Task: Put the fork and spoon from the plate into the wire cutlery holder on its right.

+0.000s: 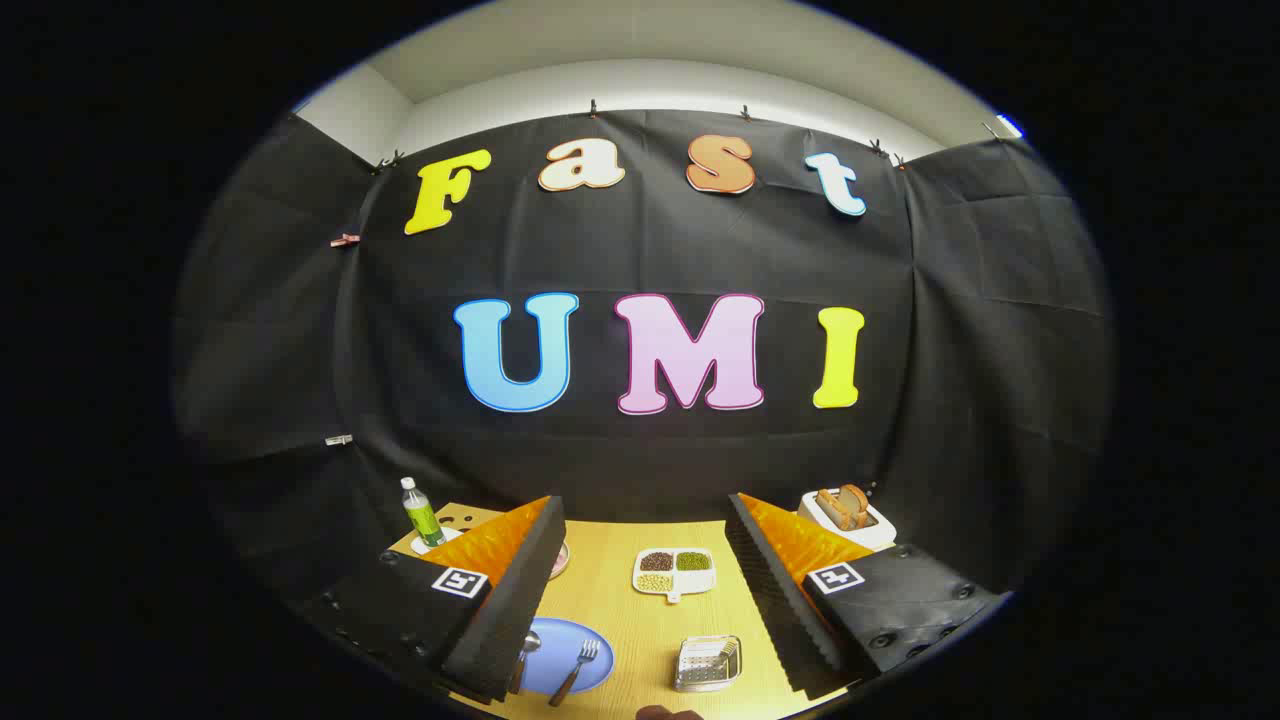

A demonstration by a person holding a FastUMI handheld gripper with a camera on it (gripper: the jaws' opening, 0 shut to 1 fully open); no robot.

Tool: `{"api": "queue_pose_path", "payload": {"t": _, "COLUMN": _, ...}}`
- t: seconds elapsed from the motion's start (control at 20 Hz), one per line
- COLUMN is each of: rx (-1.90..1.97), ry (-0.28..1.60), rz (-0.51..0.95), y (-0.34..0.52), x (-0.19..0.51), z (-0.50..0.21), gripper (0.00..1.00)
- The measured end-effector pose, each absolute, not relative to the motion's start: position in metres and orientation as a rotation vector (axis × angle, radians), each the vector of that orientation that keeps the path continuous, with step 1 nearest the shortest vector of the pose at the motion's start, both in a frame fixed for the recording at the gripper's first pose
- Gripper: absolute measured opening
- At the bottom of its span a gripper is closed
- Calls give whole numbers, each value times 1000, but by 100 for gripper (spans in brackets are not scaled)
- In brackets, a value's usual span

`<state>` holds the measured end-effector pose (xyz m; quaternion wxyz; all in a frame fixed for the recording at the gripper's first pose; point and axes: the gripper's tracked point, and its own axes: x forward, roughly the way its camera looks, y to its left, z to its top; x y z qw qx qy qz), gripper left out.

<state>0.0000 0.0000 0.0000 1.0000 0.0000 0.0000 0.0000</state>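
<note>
Nearest the camera, on the near edge of the pale wooden worktop [620, 610], a round blue plate [556, 650] carries a metal spoon [523, 660] and a metal fork [576, 668], both with dark handles, lying side by side with their heads pointing away and their handles toward the near edge. Both are stiff, light and probably slick on the metal; I judge the dark handles the better place to pinch, crosswise, since they lie flat against the plate and leave little room under them. The fork is the easier first pick, as the spoon is partly hidden behind the left finger. To the plate's right, close to it along the same near edge, sits the small wire cutlery holder [708, 663], open at the top. The hand-held gripper [640, 600] hovers above with its fingers spread wide and nothing between them. Farther back at the middle lies a white divided dish of beans [674, 572]; at the far left corner stands a green bottle [420, 511], at the far right a white toaster with bread [846, 516].
</note>
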Motion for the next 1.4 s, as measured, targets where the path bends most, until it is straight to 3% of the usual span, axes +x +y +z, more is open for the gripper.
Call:
{"api": "queue_pose_path", "payload": {"t": 0.95, "rx": -15, "ry": 182, "rz": 79, "y": 33, "x": 28, "z": -67, "gripper": 100}}
{"api": "queue_pose_path", "payload": {"t": 1.4, "rx": -61, "ry": 503, "rz": 214, "y": 89, "x": 43, "z": -188, "gripper": 100}}
